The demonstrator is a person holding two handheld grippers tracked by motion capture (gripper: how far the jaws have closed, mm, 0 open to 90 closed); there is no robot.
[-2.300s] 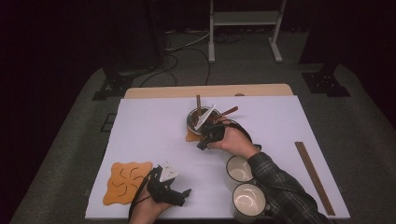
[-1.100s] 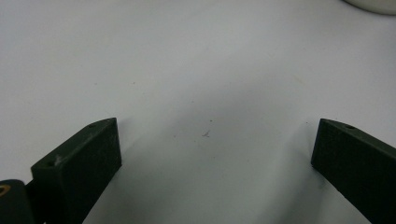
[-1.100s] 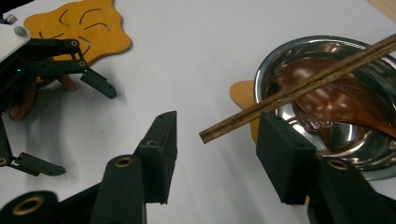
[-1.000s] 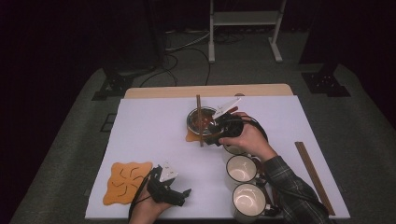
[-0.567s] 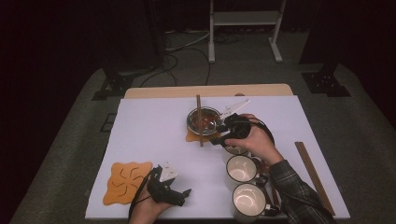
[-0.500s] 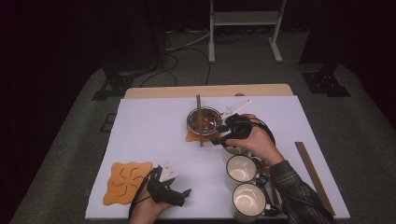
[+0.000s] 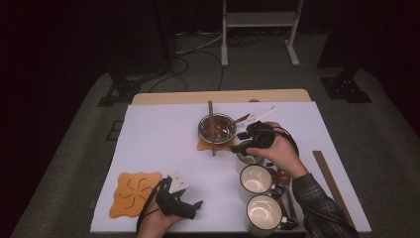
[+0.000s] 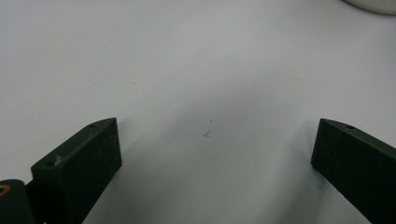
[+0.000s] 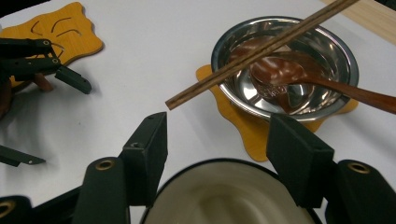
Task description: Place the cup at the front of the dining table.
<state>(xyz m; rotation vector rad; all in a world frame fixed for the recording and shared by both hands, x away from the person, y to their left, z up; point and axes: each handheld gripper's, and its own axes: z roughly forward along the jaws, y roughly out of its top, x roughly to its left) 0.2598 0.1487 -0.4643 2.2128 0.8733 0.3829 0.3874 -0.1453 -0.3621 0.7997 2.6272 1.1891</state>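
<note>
Three mugs (image 7: 255, 179) sit in a line on the right side of the tabletop (image 7: 163, 144). The right gripper (image 7: 241, 142) hovers over the farthest mug (image 9: 224, 196), the one nearest the bowl (image 7: 217, 128). In the right gripper view its fingers (image 9: 149, 149) stand apart on either side of that mug's rim, well clear of it, not pressing; they have just been opening. Steel bowl rests on an orange mat (image 7: 205, 146), just beyond the mug. A wooden stick (image 9: 261, 49) lies across the bowl rim, its near end jutting out over the tabletop towards the gripper. A wooden spoon (image 9: 322, 84) lies in the bowl, handle out past the rim on the side away from the stick's free end. Left gripper (image 7: 194, 207) rests low at the near edge, beside a second orange mat (image 7: 132, 193) at front left; in the left gripper view its fingers (image 8: 84, 158) are wide apart with bare white tabletop between them. A flat wooden strip (image 7: 333, 183) lies along the right edge, well apart from the mugs.
</note>
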